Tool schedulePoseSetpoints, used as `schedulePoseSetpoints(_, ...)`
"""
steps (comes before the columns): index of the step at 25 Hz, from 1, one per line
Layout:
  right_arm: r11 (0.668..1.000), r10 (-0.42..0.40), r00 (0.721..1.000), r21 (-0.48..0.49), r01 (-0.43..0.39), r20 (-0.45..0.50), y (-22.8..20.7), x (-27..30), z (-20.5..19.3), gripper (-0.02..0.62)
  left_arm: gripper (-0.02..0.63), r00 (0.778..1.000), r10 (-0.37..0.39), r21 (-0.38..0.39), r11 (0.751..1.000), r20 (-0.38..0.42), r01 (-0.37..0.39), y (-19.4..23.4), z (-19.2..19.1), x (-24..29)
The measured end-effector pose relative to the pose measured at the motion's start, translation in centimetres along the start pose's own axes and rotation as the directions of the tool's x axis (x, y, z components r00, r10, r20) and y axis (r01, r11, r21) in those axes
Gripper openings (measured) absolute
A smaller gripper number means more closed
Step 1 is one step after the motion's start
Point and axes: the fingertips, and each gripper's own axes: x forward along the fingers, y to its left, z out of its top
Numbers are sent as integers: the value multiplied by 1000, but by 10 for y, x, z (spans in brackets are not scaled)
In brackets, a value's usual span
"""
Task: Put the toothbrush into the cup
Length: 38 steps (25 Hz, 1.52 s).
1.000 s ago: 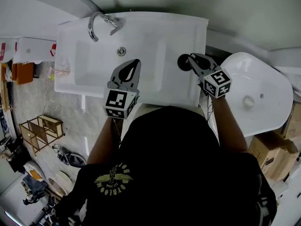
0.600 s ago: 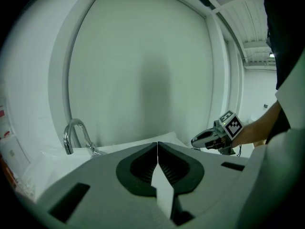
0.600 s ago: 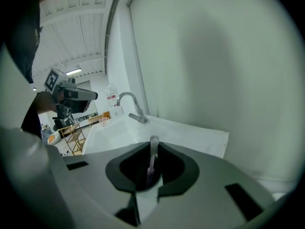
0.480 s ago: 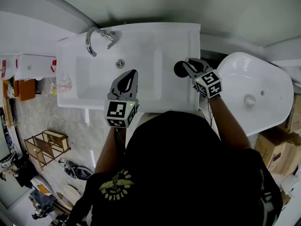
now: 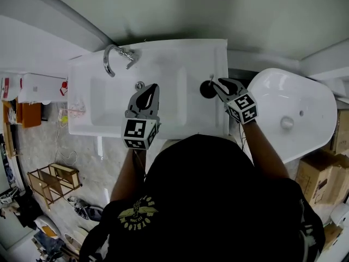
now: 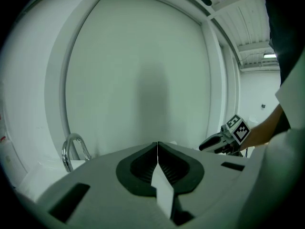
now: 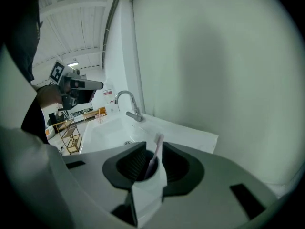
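Counting from the near edge of the head view: one person in a black shirt [image 5: 207, 201], whose body blocks the floor below and part of the sink's front edge, and two grippers held out over it. The left gripper [image 5: 152, 88] hangs above the bowl with its jaws pressed together on nothing. The right gripper [image 5: 218, 83] sits at the sink's right end, its jaws parted and gripping nothing.

One dark cup [image 5: 205, 90] stands on the sink's right ledge, just beside the right jaw tips. In the right gripper view its mouth fills the gap between them. One pink toothbrush [image 7: 155, 154] stands inside the cup, leaning, head uppermost and clear of both jaws.

Beyond lie one white sink [image 5: 163, 53], one drain [image 5: 140, 85] and one chrome faucet [image 5: 110, 60] at the back left corner. A second white basin [image 5: 305, 91] sits to the right; cardboard boxes [image 5: 313, 179] and a wooden rack [image 5: 52, 176] stand on the floor.
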Motion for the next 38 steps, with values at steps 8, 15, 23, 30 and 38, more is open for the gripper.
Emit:
schedulePoseSetpoints(8, 997, -74, 974, 10, 74, 216, 16, -74, 75, 35, 12, 995, -16, 19, 1000, 103, 14, 3, 47, -19)
schedulePoseSetpoints(15, 996, -78, 912, 3, 84, 402, 46, -132, 146, 12, 12, 976, -38, 60, 998, 212, 25, 2, 97, -34)
schedulePoseSetpoints(23, 990, -126, 880, 2, 141, 458, 62, -155, 174, 12, 12, 958, -140, 112, 987, 250, 115, -13, 115, -33)
schedulePoseSetpoints(30, 978, -206, 883, 48, 205, 422, 72, -161, 164, 12, 12, 951, -214, 121, 974, 225, 191, -10, 104, -26)
schedulePoseSetpoints(38, 960, -280, 865, 106, 260, 416, 83, -163, 155, 12, 12, 925, -303, 148, 950, 231, 274, -16, 100, -20)
